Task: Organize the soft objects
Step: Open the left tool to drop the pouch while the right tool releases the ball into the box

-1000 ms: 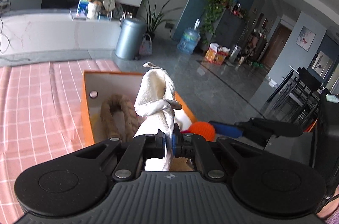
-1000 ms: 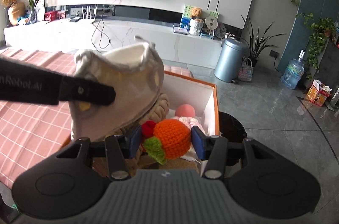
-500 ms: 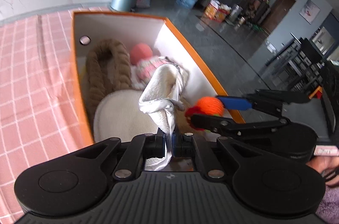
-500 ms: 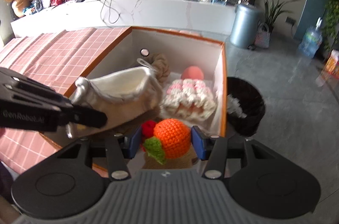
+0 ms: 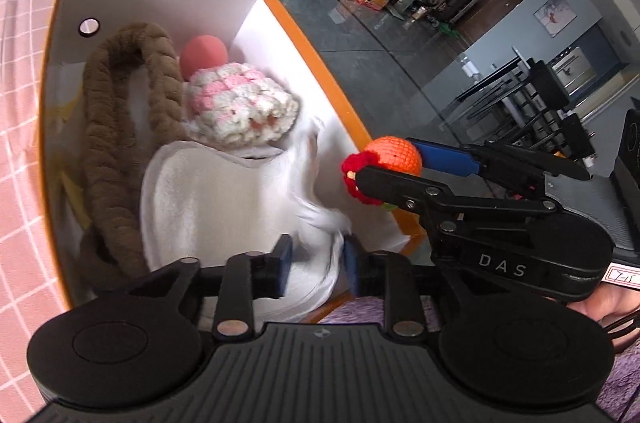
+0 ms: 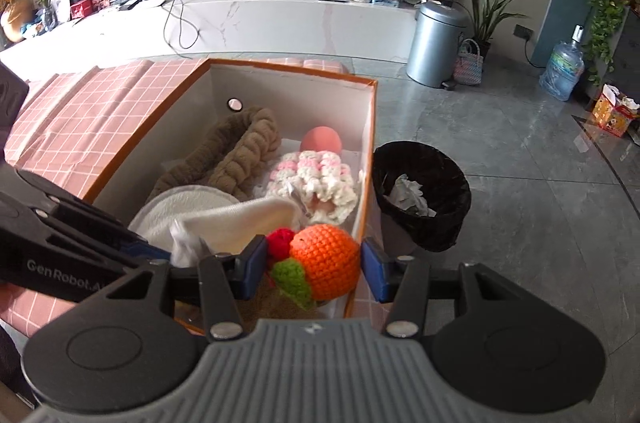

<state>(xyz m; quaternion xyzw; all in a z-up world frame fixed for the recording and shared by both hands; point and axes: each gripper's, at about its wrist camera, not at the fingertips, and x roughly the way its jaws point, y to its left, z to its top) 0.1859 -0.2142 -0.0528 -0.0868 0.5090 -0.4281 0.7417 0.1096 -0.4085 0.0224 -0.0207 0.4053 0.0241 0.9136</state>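
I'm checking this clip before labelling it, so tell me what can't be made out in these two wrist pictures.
- White cloth, left wrist view: its near end is motion-blurred between the open fingers of the left gripper, so contact is unclear.
- Box floor, both views: hidden under the soft things.
- Crocheted orange, right wrist view: its underside is hidden by the right gripper.

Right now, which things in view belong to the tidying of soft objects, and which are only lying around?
Belong to the job:
orange box
white cloth
crochet orange
brown plush rope
pink and white knit
pink ball

Only lying around:
black waste bin
silver bin
water bottle
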